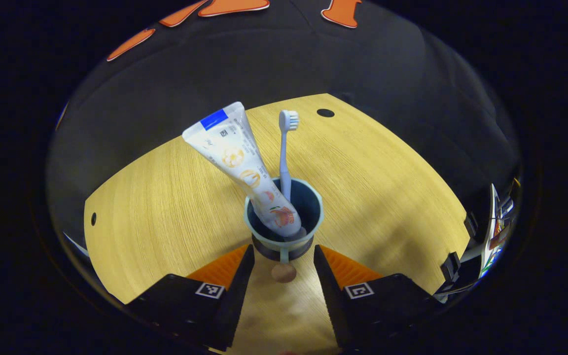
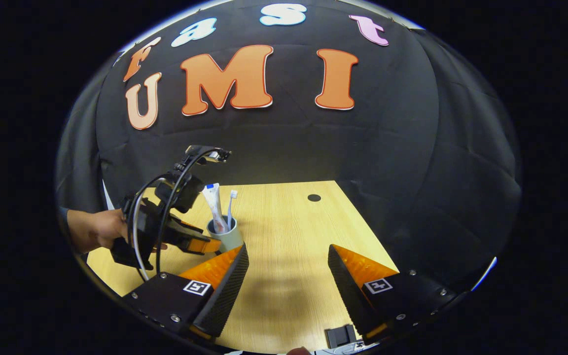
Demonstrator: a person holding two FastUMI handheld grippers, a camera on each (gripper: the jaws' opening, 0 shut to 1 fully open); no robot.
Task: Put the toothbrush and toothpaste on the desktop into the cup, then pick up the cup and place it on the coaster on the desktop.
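A pale blue cup [image 1: 308,204] stands upright on the wooden desktop [image 1: 387,187], just past my left gripper's fingertips. A white toothpaste tube [image 1: 237,158] leans to the left in it, and a light blue toothbrush [image 1: 285,148] stands in it, bristles up. My left gripper [image 1: 284,246] is open, a finger on either side of the cup's near side. A small brown knob [image 1: 284,272] lies between the fingers, and a dark round shape sits under the cup. In the right gripper view the cup [image 2: 230,235] is at mid-left, with a hand [image 2: 94,229] holding the left gripper [image 2: 205,244] against it. My right gripper [image 2: 288,249] hangs open over bare wood.
The desktop has small dark holes [image 1: 325,113] [image 1: 93,219] [image 2: 314,197] near its far and left edges. A small black block [image 2: 340,336] sits at the near edge. Dark gear [image 1: 491,236] shows at the table's right side. The booth's black cloth [image 2: 289,143] closes the back.
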